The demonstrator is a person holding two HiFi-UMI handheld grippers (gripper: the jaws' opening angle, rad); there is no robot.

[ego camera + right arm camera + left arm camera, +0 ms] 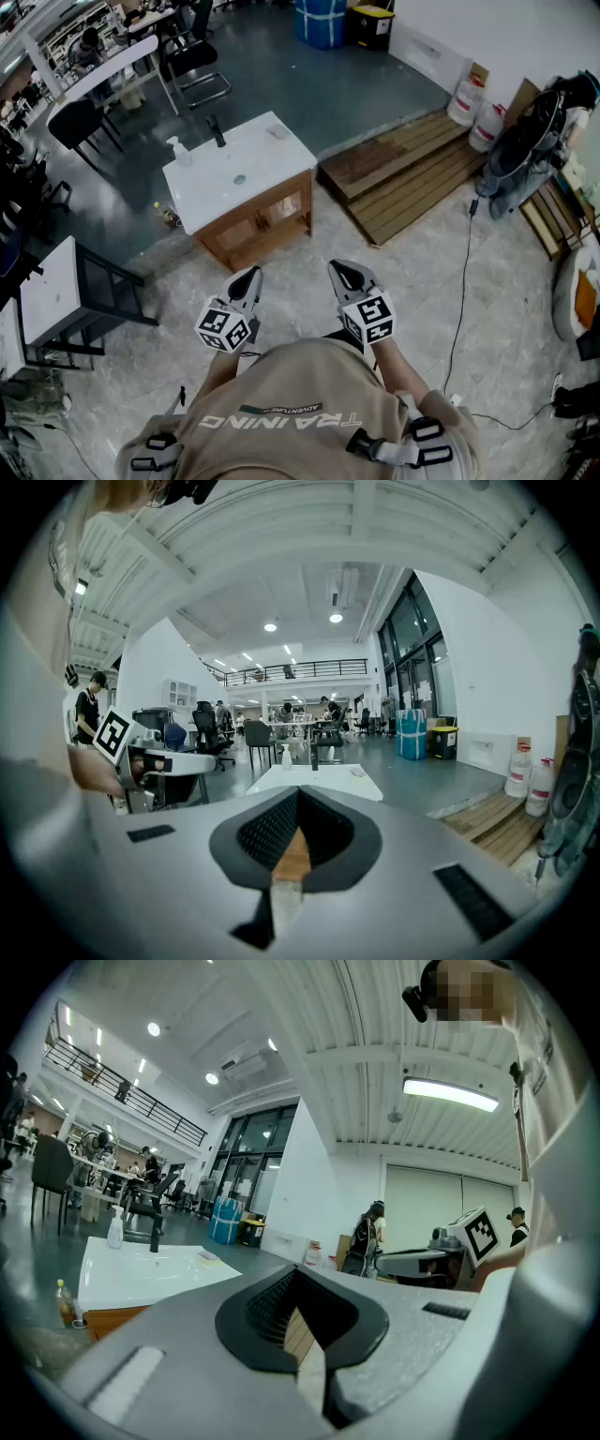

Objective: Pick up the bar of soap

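Note:
The bar of soap point(277, 132) is a small pale block on the far right corner of the white sink top point(211, 187), which sits on a wooden cabinet. The left gripper view shows the soap point(208, 1256) past the faucet; the right gripper view shows the soap point(356, 772) too. A clear pump bottle point(178, 150) and a black faucet point(217, 131) also stand on the top. My left gripper point(246, 279) and right gripper point(345, 275) hang side by side in front of the cabinet, well short of it. Both are shut and hold nothing.
A wooden pallet platform point(412, 173) lies right of the cabinet. A white side table point(47, 291) stands at the left, and a small bottle point(167, 216) sits on the floor by the cabinet. A black cable point(461, 281) runs across the floor at right, near dark equipment point(525, 150).

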